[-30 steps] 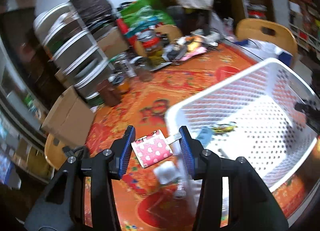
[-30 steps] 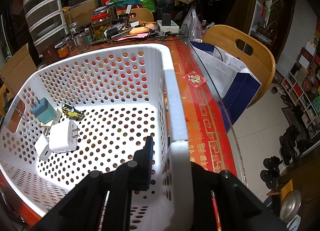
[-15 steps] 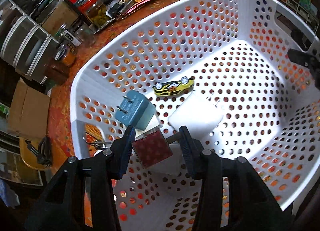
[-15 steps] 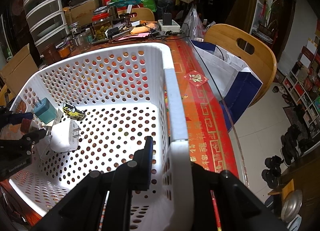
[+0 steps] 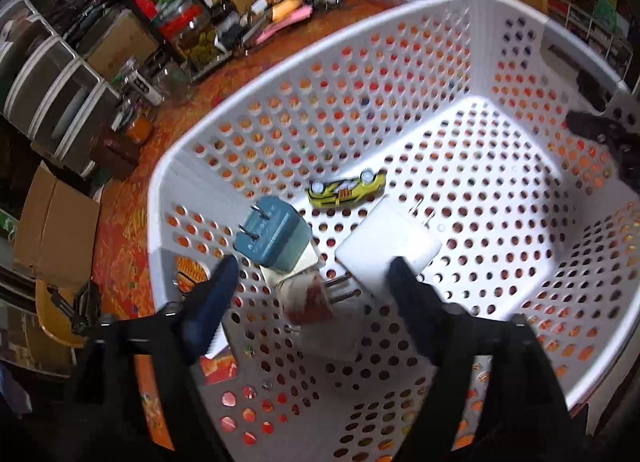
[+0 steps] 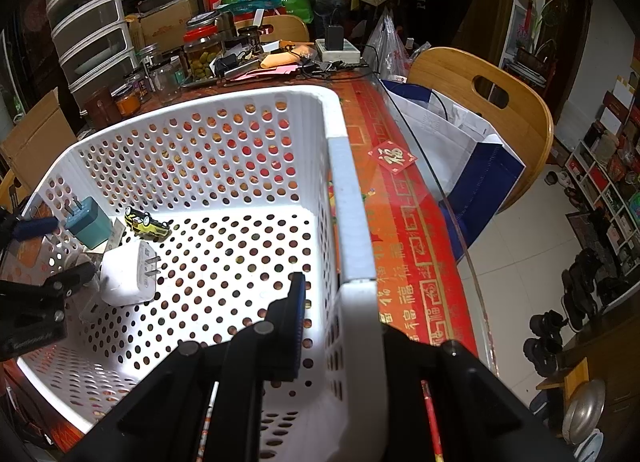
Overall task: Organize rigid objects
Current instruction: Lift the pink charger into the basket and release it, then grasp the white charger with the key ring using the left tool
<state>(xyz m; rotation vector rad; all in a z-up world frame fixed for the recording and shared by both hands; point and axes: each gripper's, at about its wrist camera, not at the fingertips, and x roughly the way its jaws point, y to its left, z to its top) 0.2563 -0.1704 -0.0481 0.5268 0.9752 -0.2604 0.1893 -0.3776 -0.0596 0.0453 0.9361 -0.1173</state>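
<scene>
A white perforated basket (image 5: pixel 280 73) (image 6: pixel 344 181) stands on the table. In it lie a teal plug adapter (image 5: pixel 272 238) (image 6: pixel 89 221), a yellow toy car (image 5: pixel 346 189) (image 6: pixel 146 223), a white charger (image 5: pixel 386 248) (image 6: pixel 126 274) and a small red-and-white patterned plug (image 5: pixel 308 298). My left gripper (image 5: pixel 310 294) is open over the basket's near corner, with the patterned plug loose between its fingers. It shows at the left edge of the right wrist view (image 6: pixel 48 246). My right gripper (image 6: pixel 340 322) is shut on the basket's right wall.
The table has an orange-red patterned cloth (image 6: pixel 404 229). Jars (image 6: pixel 202 49), papers and a power strip (image 6: pixel 338 51) crowd its far end. Plastic drawers (image 6: pixel 88 21) and a cardboard box (image 5: pixel 56 229) stand to the left. A wooden chair (image 6: pixel 492 109) with a bag stands to the right.
My left gripper carried the patterned plug from outside into the basket, then opened wide and let it go among the chargers. The right gripper has stayed on the basket wall.
</scene>
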